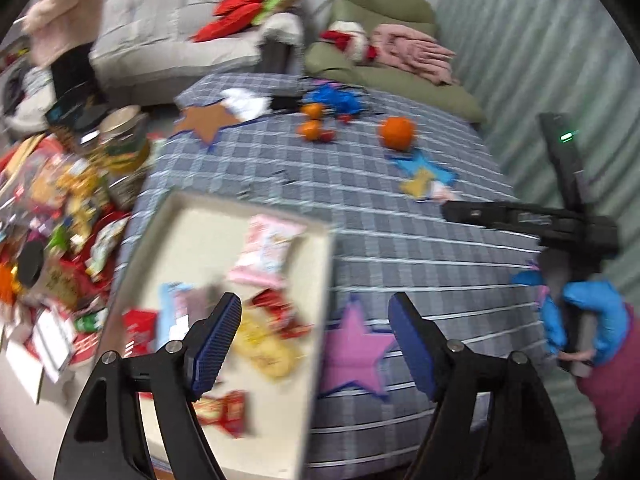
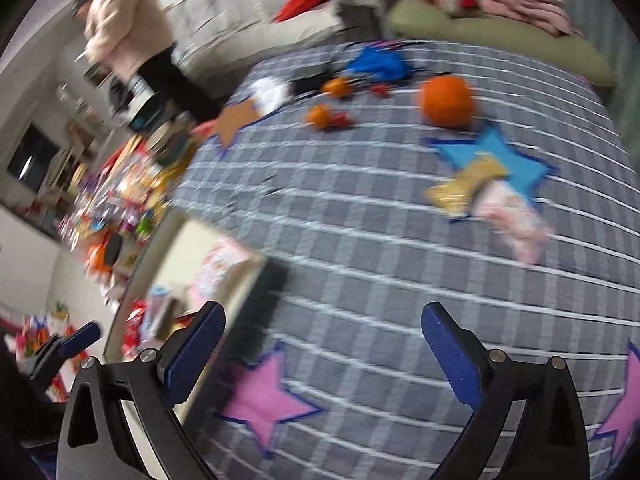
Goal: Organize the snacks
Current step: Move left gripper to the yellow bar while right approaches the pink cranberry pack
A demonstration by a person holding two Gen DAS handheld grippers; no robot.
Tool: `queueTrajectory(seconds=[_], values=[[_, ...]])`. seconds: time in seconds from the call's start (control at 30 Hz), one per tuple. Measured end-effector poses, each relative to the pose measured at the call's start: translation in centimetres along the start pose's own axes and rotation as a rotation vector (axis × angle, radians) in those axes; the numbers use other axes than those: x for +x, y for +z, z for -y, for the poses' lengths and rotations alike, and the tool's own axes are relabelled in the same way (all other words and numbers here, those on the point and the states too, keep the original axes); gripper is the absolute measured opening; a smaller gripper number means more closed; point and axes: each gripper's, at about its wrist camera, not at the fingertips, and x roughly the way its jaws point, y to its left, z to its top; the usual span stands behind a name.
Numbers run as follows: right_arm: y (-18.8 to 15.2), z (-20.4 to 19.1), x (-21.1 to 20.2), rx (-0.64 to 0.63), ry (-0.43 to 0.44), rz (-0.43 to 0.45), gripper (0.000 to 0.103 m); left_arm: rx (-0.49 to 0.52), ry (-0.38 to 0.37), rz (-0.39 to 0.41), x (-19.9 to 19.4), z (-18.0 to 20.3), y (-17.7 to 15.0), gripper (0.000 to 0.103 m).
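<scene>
A: The room is a cluttered living space: a grey sofa with red cushions at the back, an olive recliner carrying a pink blanket beside it, and in front a table under a grey-blue checked cloth

B: And the snacks?

A: Several packets lie in a shallow cream tray at the table's near left corner: a pink packet toward the far side, a yellow one and red ones nearer. Left of the table a big heap of loose snacks covers a lower surface. Two more, a gold packet and a pale pink one, rest on a blue star on the cloth

B: What else is on the cloth?

A: A large orange, two small ones, a brown star and a pink star just beside the tray

B: The tongs?

A: The left gripper hangs over the tray's right edge with its jaws spread and nothing between them. The right gripper is over the cloth by the pink star, jaws wide apart and empty. From the left view it is held by a blue-gloved hand

B: Anyone else there?

A: A person in a cream top stands by the sofa; the view is smeared, so what they hold is possibly a small object, no more can be said
</scene>
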Motion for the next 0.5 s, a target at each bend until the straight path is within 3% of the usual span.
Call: queueTrajectory(seconds=[0.17, 0.27, 0.5], values=[[0.7, 5.3, -0.8, -0.033, -0.161, 0.062, 0.099, 0.087, -0.084, 0.006, 0.0, 5.1, 3.8, 0.083], [0.9, 7.5, 0.6, -0.094, -0.249, 0.057, 0.099, 0.17, -0.052, -0.008, 2.3, 8.2, 5.9, 0.084], [2.4, 9.9, 4.8, -0.166, -0.248, 0.064, 0.099, 0.272, 0.004, -0.087, 10.4, 11.7, 8.2, 0.084]])
